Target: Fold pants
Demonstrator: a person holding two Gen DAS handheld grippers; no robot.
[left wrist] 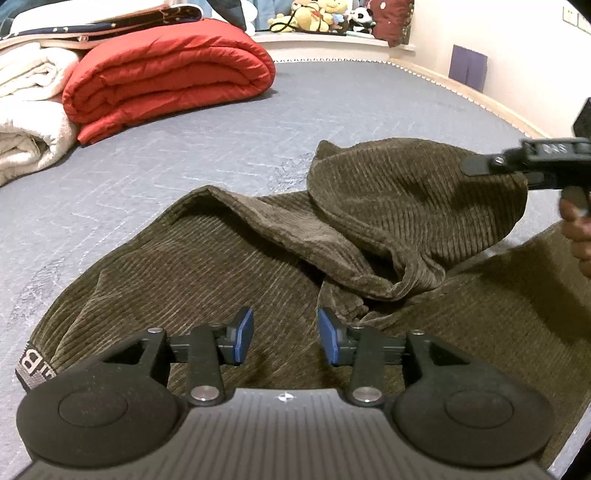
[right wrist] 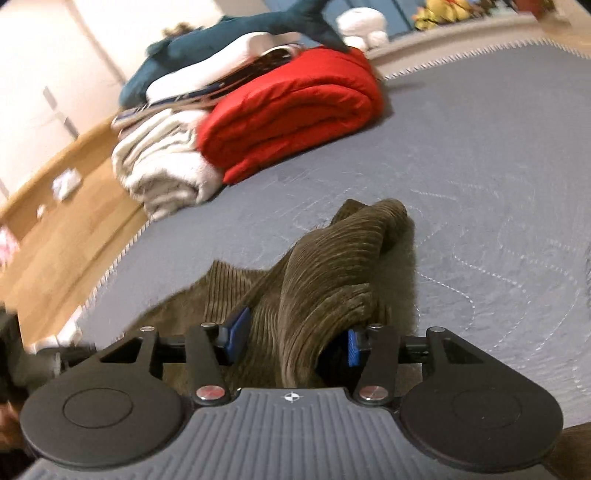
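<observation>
Brown corduroy pants (left wrist: pixel 229 266) lie on a grey mattress (left wrist: pixel 184 147), waistband with a lettered label (left wrist: pixel 31 363) at the lower left. My left gripper (left wrist: pixel 285 338) is open and empty, just above the pants near the waist. My right gripper (right wrist: pixel 295 338) has its jaws wide apart with a bunched fold of the pants (right wrist: pixel 325 273) draped between the blue pads; the cloth hangs raised off the mattress. In the left wrist view the right gripper (left wrist: pixel 476 164) shows at the right edge, holding up a pant leg (left wrist: pixel 406 199) that arches over the rest.
A folded red quilt (left wrist: pixel 166 70) and white blankets (left wrist: pixel 29 110) are stacked at the mattress's far left. Plush toys (left wrist: pixel 317 16) sit on a ledge behind. A wall (left wrist: pixel 480 33) borders the right side; wooden floor (right wrist: pixel 55 206) lies beyond the left edge.
</observation>
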